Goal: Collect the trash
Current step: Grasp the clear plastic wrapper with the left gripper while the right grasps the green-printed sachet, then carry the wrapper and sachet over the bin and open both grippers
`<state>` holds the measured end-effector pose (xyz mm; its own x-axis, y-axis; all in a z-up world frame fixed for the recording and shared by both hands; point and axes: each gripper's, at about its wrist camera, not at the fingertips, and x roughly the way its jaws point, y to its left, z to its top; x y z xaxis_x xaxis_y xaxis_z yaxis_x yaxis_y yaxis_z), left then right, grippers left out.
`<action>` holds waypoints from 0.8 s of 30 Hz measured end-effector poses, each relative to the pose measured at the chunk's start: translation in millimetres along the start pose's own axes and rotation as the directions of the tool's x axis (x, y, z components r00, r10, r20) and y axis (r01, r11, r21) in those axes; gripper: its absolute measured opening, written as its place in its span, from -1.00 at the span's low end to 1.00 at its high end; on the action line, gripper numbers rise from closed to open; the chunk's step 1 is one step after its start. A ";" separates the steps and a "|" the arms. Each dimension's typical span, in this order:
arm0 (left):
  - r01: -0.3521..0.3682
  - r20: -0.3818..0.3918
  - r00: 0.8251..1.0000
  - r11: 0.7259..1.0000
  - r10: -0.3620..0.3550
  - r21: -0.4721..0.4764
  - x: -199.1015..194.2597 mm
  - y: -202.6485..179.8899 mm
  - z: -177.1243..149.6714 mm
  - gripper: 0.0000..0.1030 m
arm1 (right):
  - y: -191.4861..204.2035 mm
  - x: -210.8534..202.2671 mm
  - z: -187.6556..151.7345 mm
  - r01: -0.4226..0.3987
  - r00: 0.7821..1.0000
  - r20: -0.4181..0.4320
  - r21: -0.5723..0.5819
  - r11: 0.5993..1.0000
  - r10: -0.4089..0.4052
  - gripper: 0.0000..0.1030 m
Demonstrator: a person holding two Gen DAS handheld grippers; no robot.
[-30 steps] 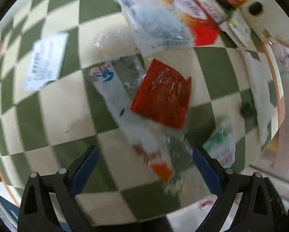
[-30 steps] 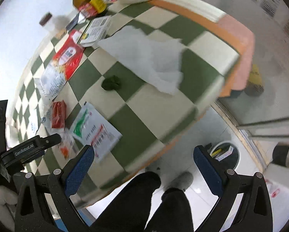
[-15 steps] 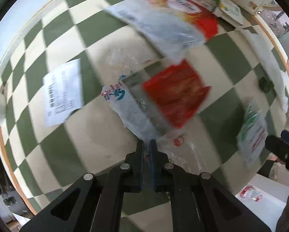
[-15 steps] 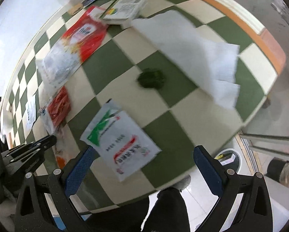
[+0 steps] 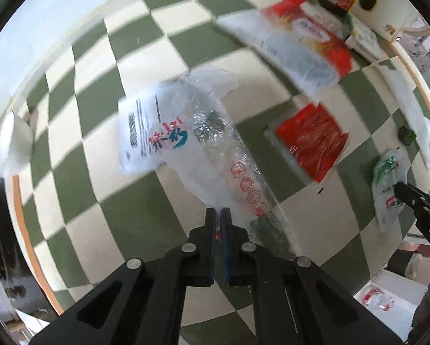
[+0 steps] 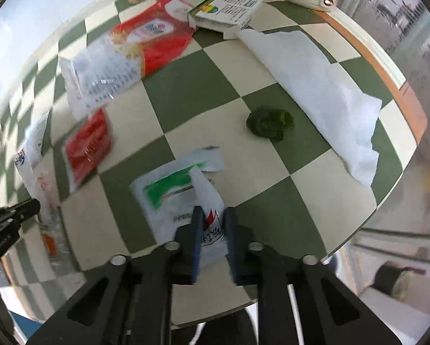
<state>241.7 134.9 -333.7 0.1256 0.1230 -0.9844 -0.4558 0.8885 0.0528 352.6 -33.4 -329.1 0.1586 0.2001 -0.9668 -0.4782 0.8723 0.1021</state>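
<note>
The left fingers (image 5: 217,224) are pinched tight together on the near end of a clear plastic wrapper (image 5: 186,141), which stands up off the checkered tabletop (image 5: 71,149) toward its left edge. Only the left view shows that wrapper's printed face; the right view catches just its blurred edge. A small red packet (image 5: 311,143) lies flat between the two hands. Toward the near right edge, the right fingers (image 6: 212,230) are closing on a buckled white and green packet (image 6: 171,198), with its near corner between them. Beyond lie a dark green lump (image 6: 269,125) and a white paper sheet (image 6: 315,86). Motion blur smears most print.
</note>
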 end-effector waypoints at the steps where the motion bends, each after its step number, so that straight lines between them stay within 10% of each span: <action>1: -0.009 0.020 1.000 1.000 0.008 0.010 -7.1 -2.5 2.6 -0.98 | -2.3 -4.2 -0.9 -0.015 1.000 0.010 0.015 1.000 0.015 -0.82; 14: -0.033 0.252 0.968 0.987 -0.008 0.160 -110.8 -48.2 21.7 -0.99 | -68.2 -87.9 -7.2 -0.149 0.975 0.201 0.247 0.958 0.100 -0.86; 24: 0.051 0.270 0.946 0.907 -0.177 0.418 -141.1 -197.8 9.2 -0.99 | -183.8 -126.8 -70.3 -0.090 0.965 0.256 0.499 0.862 -0.048 -0.86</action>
<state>322.3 -54.1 -203.7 0.4375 0.0782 -0.8958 -0.0391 0.9969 0.0679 359.7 -250.5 -241.7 0.3974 0.2657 -0.8783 0.0044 0.9566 0.2914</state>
